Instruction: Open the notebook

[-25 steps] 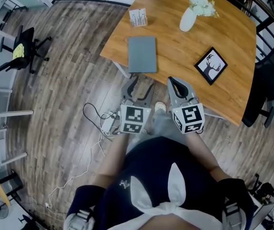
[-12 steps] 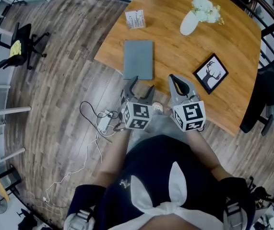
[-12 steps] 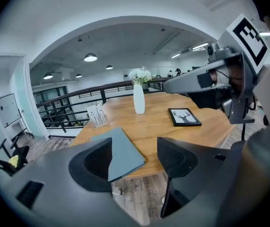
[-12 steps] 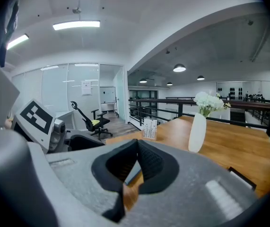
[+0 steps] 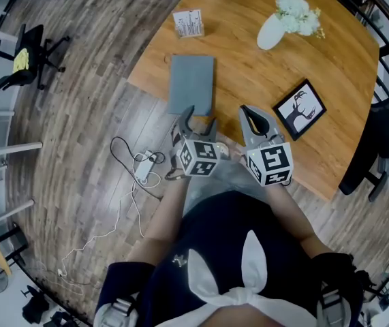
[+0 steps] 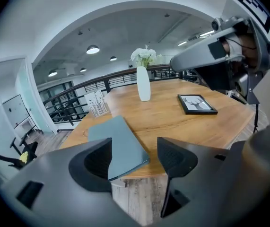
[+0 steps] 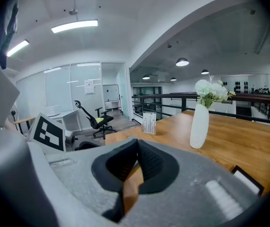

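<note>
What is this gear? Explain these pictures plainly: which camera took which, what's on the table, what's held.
No robot: a person holds a two-jaw gripper in each hand. The top-down picture comes from a camera on the person's head; the other two from cameras riding on each gripper, looking along its jaws. The wooden table carries a closed grey notebook, a white vase of flowers, a framed deer picture and a small card stand. The left gripper has just been opening its jaws; they stand apart, empty, facing the notebook's near edge. The right gripper is shut, holding nothing.
</note>
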Motion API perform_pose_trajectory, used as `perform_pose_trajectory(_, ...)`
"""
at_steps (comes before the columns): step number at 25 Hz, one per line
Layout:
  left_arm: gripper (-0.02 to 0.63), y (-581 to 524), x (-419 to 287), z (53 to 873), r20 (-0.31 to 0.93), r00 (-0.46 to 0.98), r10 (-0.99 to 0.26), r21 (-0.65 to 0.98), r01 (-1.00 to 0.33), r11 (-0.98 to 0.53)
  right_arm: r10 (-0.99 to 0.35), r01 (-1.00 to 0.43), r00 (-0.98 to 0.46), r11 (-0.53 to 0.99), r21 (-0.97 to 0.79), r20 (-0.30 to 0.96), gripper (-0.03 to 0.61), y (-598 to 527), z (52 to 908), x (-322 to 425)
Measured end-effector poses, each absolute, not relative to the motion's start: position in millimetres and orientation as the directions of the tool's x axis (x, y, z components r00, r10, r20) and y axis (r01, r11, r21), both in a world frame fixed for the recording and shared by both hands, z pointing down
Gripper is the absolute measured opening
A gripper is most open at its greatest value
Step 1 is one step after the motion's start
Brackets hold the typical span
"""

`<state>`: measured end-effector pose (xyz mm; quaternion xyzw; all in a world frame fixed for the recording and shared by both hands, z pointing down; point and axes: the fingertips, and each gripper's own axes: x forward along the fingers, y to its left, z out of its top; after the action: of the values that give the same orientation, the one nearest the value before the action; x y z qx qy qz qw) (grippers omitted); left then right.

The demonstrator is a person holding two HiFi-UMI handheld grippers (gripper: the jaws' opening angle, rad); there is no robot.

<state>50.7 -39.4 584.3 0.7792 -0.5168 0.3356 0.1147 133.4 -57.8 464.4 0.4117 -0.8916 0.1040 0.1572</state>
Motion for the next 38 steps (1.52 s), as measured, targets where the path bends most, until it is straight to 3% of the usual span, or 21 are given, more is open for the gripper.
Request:
perform_pose_trajectory(17, 0.292, -56.6, 54.0, 649.0, 0.725, 0.102, -0.681, -0.247, -0.884, -0.396, -0.646, -0.73, -0.651, 0.677, -0.095, 0.4, -0.002, -56.3, 491.6, 145.1)
perform_pose_trajectory(20, 0.22, -58.9, 53.1, 652.7, 0.733, 0.077, -0.676, -0.273, -0.877, -0.396, -0.639, -0.727, -0.654, 0.679, -0.102, 0.406, -0.002, -55.4, 495.1, 146.4)
perform_pose_trajectory(24, 0.17, -57.4, 56.9, 662.0, 0.767, 0.079, -0.637, -0.258, -0.871, -0.419, -0.635, -0.729, -0.653, 0.674, -0.115, 0.413, -0.002, -58.3, 498.5, 146.7)
perform_pose_trajectory(38, 0.116, -57.9, 61.4, 665.1, 0.8, 0.076, -0.595, -0.289, -0.821, -0.493, -0.631, -0.734, -0.655, 0.663, -0.149, 0.416, -0.002, -77.6, 502.7, 134.7)
